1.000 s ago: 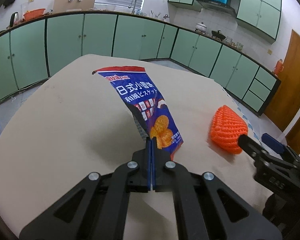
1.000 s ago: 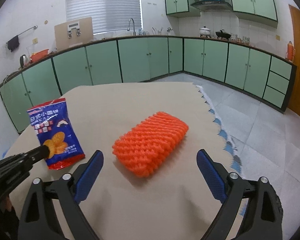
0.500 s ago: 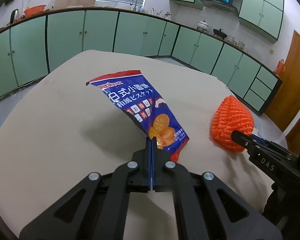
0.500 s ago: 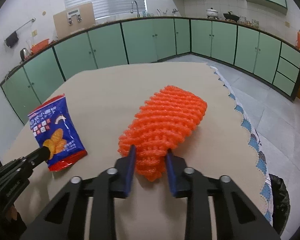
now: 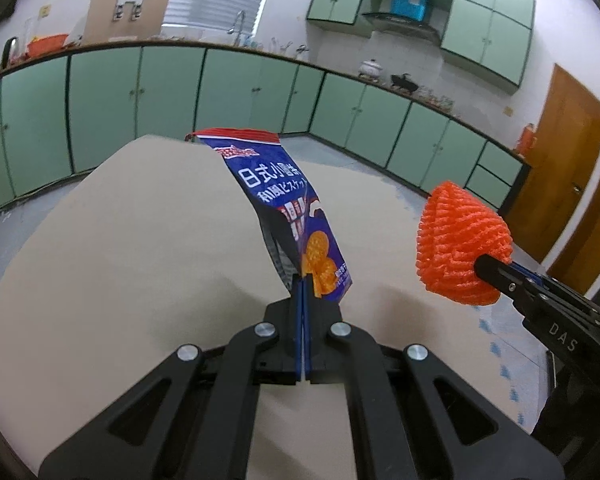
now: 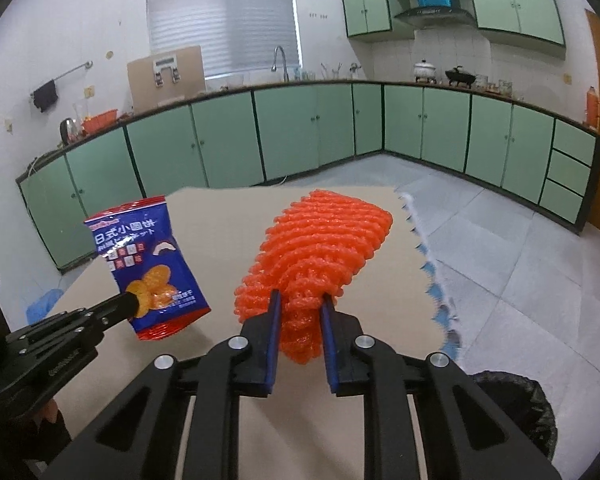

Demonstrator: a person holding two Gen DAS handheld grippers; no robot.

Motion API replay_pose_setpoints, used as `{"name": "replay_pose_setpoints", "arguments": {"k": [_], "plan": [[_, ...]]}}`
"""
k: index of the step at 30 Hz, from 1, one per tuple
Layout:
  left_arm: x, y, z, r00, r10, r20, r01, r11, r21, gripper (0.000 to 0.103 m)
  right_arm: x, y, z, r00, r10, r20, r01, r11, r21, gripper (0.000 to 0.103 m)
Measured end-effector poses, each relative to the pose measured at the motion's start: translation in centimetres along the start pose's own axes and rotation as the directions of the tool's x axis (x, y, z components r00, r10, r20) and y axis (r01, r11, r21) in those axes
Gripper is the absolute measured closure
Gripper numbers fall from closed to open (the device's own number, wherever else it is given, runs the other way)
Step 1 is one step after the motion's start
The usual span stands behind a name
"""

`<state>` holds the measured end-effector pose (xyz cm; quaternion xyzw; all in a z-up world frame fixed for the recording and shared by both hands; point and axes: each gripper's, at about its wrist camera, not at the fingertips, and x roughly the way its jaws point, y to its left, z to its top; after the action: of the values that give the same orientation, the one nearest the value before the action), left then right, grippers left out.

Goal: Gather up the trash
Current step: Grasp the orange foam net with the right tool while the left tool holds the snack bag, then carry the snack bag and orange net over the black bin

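Left gripper (image 5: 302, 280): the jaws are pressed fully together on the lower corner of the blue snack bag (image 5: 288, 208). The bag stands up from the fingertips, tilted, and is clear of the table (image 5: 140, 240).

Right gripper (image 6: 300, 300): the jaws are partly closed and clamp the near end of the orange foam net (image 6: 324, 236). The net bunches between the blue pads (image 6: 274, 320) and fans out wider beyond them. It is held above the table surface.

Edges and clearance: the tan tabletop is bare beneath both held items. Its right side ends in a scalloped blue-and-white cloth fringe (image 6: 428, 264), with tiled floor (image 6: 520, 280) beyond. A bin lined with a black bag (image 6: 516, 412) stands on the floor just beside the table's near right edge, below the right gripper.

Surroundings: green base cabinets (image 6: 292, 136) run along the far walls, well apart from the table. A wooden door (image 5: 564, 160) is at the right. The two grippers are side by side, with the bag and net apart.
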<state>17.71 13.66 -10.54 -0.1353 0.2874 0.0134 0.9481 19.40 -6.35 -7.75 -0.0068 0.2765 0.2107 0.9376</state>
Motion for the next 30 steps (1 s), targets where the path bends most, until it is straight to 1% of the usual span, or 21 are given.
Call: {"name": "replay_pose_setpoints", "arguments": {"k": [8, 16, 25, 30], "plan": [[-1.2, -4.5, 0.1, 0.997, -0.068, 0.021, 0.066, 0.995, 0.069, 0.103, -4.5, -1.8, 0.2, 0.997, -0.041, 0.058, 0.040, 0.999, 0.022, 0.085], [-1.9, -8.4, -0.5, 0.991, -0.134, 0.013, 0.131, 0.982, 0.137, 0.103, -8.3, -4.1, -0.2, 0.991, -0.097, 0.087, 0.092, 0.994, 0.061, 0.085], [-2.4, -12.7, -1.5, 0.975, -0.221, -0.008, 0.219, 0.957, 0.192, 0.103, -11.6, -7.3, -1.0, 0.980, -0.170, 0.105, 0.159, 0.982, 0.106, 0.085], [-2.2, -15.8, -1.9, 0.961, -0.275, -0.029, 0.275, 0.936, 0.221, 0.103, -13.3, -9.5, -1.7, 0.970, -0.215, 0.109, 0.200, 0.970, 0.138, 0.085]]}}
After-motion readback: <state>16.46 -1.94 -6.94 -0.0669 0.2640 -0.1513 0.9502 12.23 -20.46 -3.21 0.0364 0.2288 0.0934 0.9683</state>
